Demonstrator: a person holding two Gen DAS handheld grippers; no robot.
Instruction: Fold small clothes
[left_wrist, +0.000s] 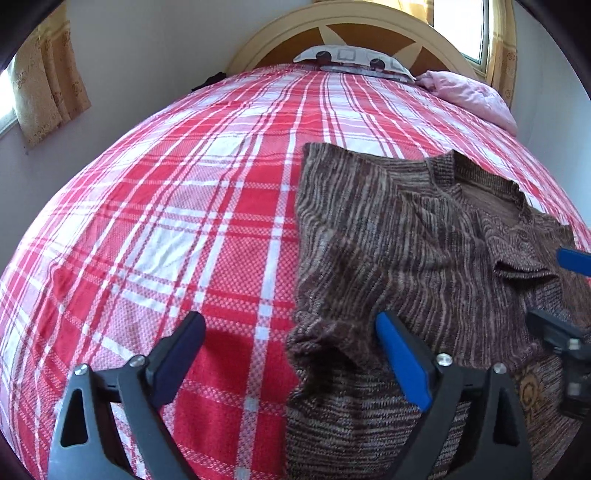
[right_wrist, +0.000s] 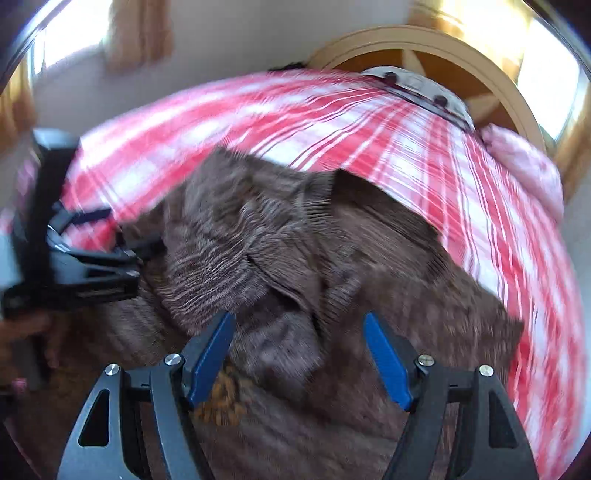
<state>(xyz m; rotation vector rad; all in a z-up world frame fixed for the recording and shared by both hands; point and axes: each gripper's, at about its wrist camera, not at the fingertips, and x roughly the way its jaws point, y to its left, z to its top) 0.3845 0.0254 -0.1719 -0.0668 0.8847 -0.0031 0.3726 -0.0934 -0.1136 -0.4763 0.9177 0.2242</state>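
Observation:
A brown striped knit sweater (left_wrist: 399, 236) lies on the red-and-white plaid bedsheet (left_wrist: 177, 206), its left part folded over. My left gripper (left_wrist: 291, 334) is open over the sweater's left edge, its right finger above the knit, holding nothing. In the right wrist view, which is motion-blurred, the sweater (right_wrist: 295, 240) is bunched with a sleeve folded across. My right gripper (right_wrist: 299, 332) is open just above the sweater's middle. The left gripper (right_wrist: 92, 266) shows at that view's left edge. The right gripper's blue fingertip (left_wrist: 574, 260) shows at the left view's right edge.
A patterned pillow (left_wrist: 351, 59) and a pink pillow (left_wrist: 469, 96) lie at the head of the bed by the wooden headboard (left_wrist: 354, 22). Curtained windows stand left and right. The bedsheet stretches wide to the left of the sweater.

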